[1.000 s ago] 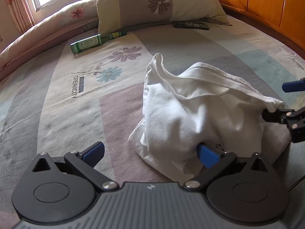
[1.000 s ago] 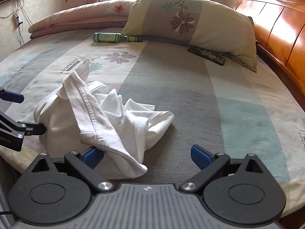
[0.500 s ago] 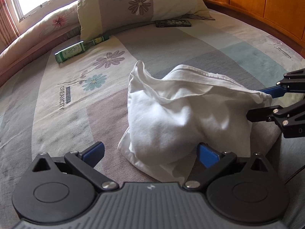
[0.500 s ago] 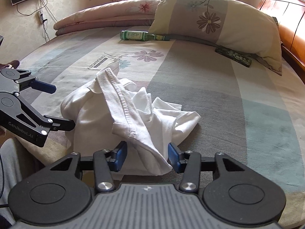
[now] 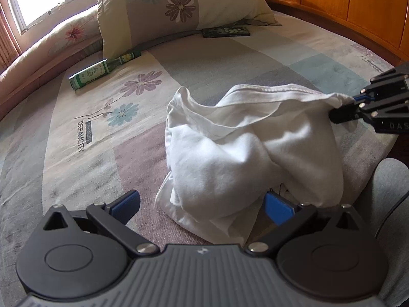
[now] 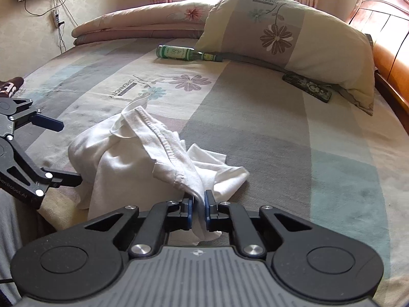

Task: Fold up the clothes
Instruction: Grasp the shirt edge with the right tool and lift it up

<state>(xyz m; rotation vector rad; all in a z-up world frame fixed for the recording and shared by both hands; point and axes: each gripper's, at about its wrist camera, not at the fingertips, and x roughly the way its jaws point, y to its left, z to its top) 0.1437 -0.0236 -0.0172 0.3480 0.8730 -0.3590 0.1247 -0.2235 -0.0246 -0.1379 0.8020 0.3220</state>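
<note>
A crumpled white cotton garment (image 5: 245, 158) lies in a heap on the bed (image 5: 84, 158), which is covered by a pastel patchwork sheet with printed flowers. In the right wrist view the heap sits at centre left of the frame. The right hand-held gripper (image 6: 198, 206) has its blue-padded fingers pressed together on a stitched hem of the garment at lower centre, and that hem rises taut from the pile. The left hand-held gripper (image 5: 202, 204) is spread wide at the bottom of its own frame, its right pad touching the near edge of the cloth. A green glass bottle (image 6: 179, 52) lies on its side in the upper middle, beside a large floral pillow (image 6: 286, 38). A dark flat remote-like object (image 6: 306, 89) rests at the pillow's lower edge.
</note>
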